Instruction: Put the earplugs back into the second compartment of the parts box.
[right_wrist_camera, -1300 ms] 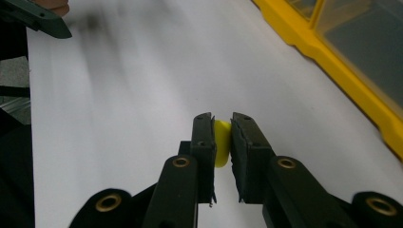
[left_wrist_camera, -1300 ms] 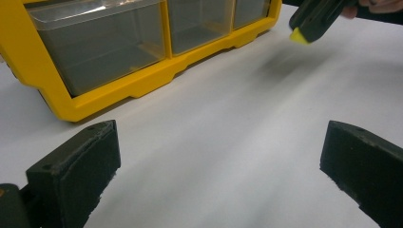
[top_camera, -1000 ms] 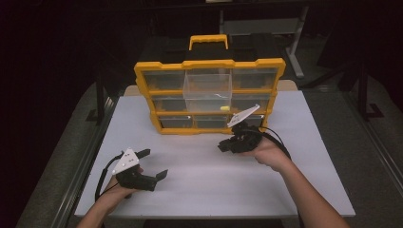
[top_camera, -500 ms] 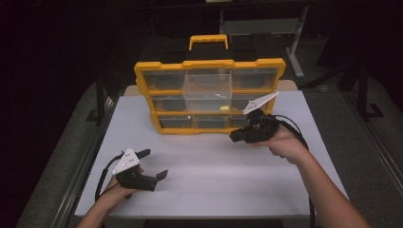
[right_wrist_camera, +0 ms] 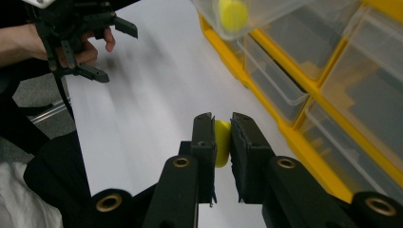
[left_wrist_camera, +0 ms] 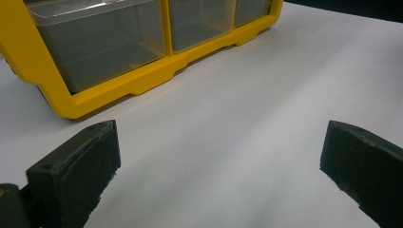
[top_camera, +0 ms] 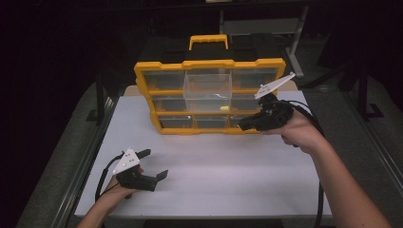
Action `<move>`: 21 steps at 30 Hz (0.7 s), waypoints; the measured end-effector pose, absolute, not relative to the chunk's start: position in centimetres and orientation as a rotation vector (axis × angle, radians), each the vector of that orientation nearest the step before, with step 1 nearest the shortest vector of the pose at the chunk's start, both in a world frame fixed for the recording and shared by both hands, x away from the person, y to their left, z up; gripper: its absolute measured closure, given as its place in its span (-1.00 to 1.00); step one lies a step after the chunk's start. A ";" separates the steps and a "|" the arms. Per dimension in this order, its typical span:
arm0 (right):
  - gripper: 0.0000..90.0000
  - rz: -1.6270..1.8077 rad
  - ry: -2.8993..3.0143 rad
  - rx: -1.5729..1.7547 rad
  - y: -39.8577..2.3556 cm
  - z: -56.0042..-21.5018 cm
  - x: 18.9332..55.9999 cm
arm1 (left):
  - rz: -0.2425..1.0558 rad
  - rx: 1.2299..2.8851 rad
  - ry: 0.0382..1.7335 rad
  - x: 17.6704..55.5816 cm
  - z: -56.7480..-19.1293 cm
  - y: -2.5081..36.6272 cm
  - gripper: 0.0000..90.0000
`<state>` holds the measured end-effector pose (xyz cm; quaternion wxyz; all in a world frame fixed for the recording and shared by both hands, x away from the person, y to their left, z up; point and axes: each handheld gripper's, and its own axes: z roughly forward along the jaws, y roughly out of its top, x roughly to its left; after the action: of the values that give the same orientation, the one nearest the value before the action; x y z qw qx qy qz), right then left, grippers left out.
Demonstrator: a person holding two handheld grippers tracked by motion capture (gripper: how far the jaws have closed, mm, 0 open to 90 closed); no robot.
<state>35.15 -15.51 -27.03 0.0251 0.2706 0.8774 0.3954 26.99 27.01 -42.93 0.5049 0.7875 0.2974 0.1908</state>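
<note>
White table [top_camera: 214, 190], unlabelled yellow organizer [top_camera: 209, 69], clear drawers [top_camera: 207, 90]

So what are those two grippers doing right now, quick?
Left gripper: open, holding nothing, low over the white table.
Right gripper: closed on a small yellow piece, in front of the yellow organizer.

The organiser [top_camera: 209, 95] is stood at the table's [top_camera: 237, 175] far edge; one drawer [top_camera: 207, 90] is pulled out, a small piece [top_camera: 224, 108] lying inside.
</note>
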 end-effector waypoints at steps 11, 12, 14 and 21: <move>0.74 1.237 2.682 0.833 -16.2 -23.3 35.4 | 0.459 1.901 0.717 27.0 -42.9 27.0 -1.00; 0.74 1.243 2.678 0.830 -16.3 -22.9 35.5 | 0.458 1.903 0.718 27.0 -42.9 27.0 -1.00; 0.74 1.250 2.667 0.838 -16.4 -22.1 35.6 | 0.455 1.903 0.717 26.9 -42.9 27.0 -1.00; 0.74 1.281 2.639 0.833 -16.7 -19.5 36.0 | 0.454 1.904 0.716 26.9 -42.9 26.9 -1.00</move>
<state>35.99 -16.71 -19.49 0.0458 0.2730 0.8645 0.4196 26.93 26.94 -42.92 0.5043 0.7888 0.2967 0.1883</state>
